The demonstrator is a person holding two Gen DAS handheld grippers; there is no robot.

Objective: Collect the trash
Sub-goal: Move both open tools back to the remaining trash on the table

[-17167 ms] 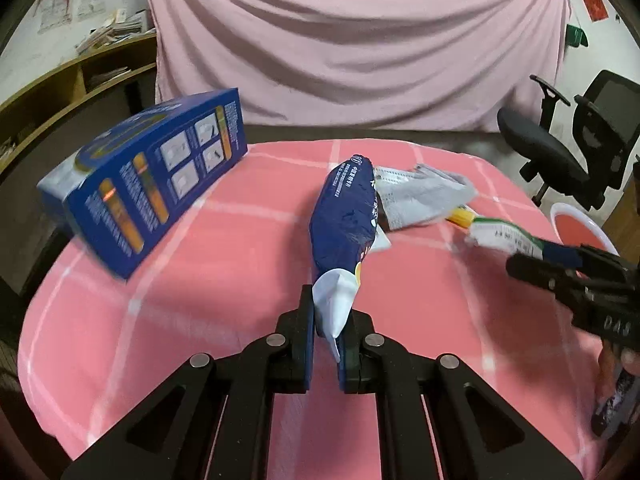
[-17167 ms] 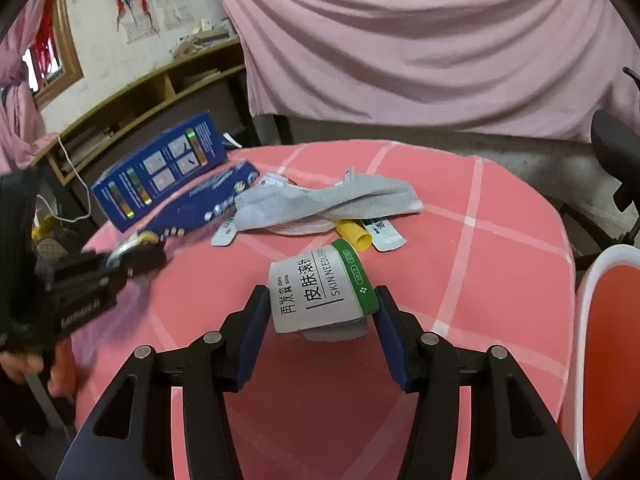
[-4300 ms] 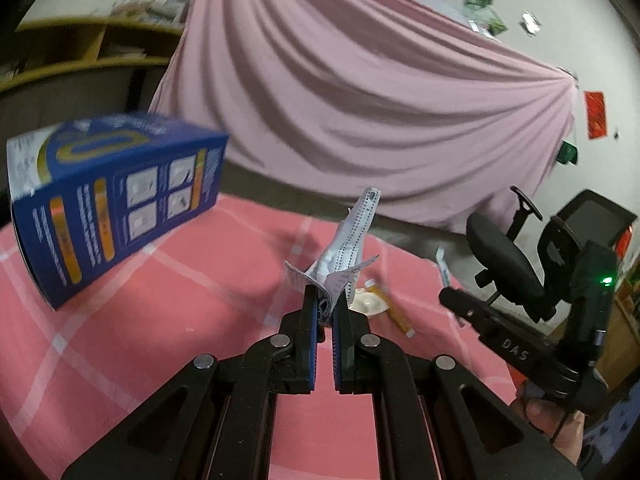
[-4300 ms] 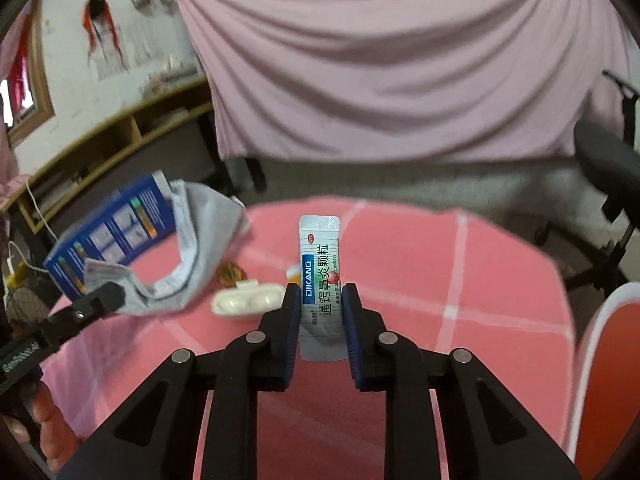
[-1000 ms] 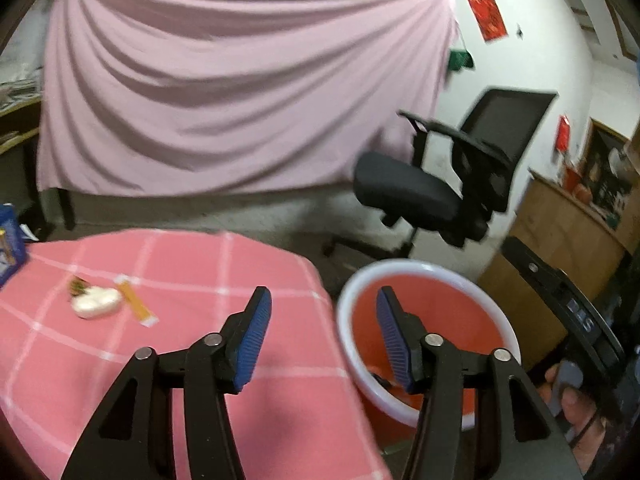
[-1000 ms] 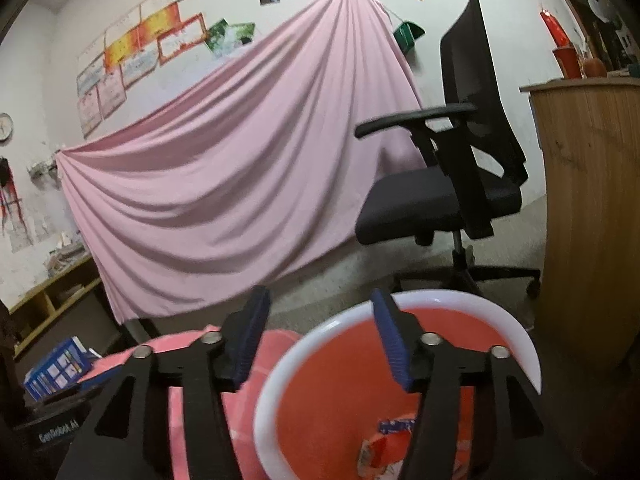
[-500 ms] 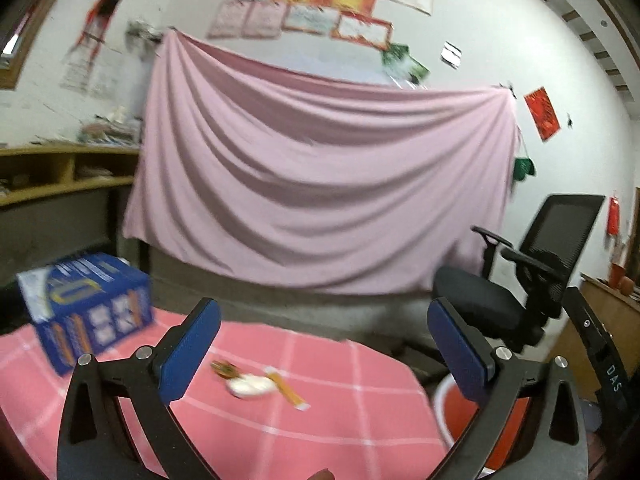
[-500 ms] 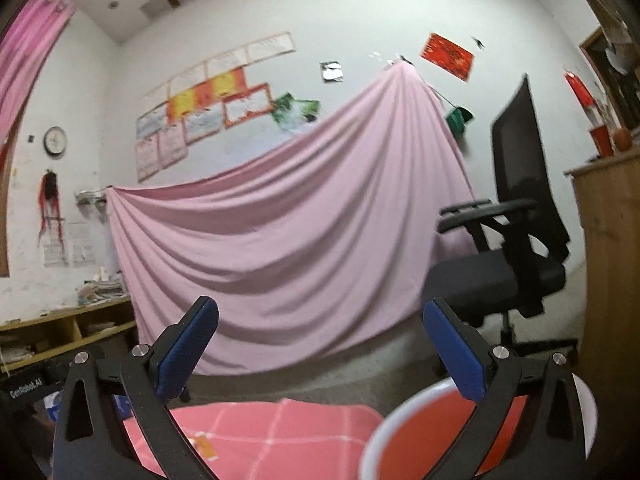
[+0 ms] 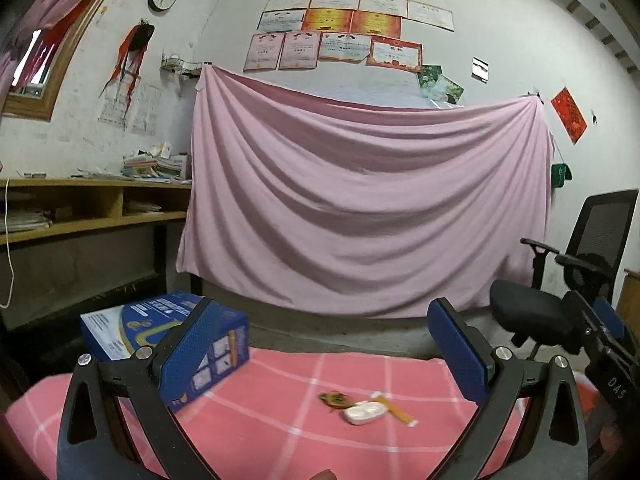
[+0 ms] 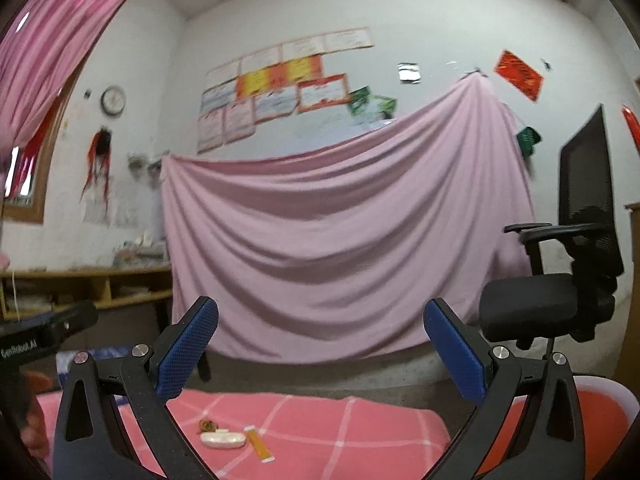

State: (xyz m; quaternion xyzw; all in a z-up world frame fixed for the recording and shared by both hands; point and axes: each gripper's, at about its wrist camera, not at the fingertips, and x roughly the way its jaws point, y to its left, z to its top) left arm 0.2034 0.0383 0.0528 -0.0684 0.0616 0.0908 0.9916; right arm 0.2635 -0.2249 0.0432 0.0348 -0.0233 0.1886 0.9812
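My left gripper hangs open and empty over the near side of the pink checked table. Beyond it on the cloth lie a small white piece, a yellow strip and a brown crumpled scrap. A blue carton stands at the left, partly behind my left finger. My right gripper is also open and empty, pointing level at the pink curtain. The same white piece, yellow strip and brown scrap lie below it.
A red bin with a white rim stands low at the table's right side. A black office chair is behind it. A pink curtain covers the back wall. Wooden shelves run along the left.
Both grippers swung away from the red bin and now face the table and the curtain. Their jaws opened from half width to full width, with nothing in them.
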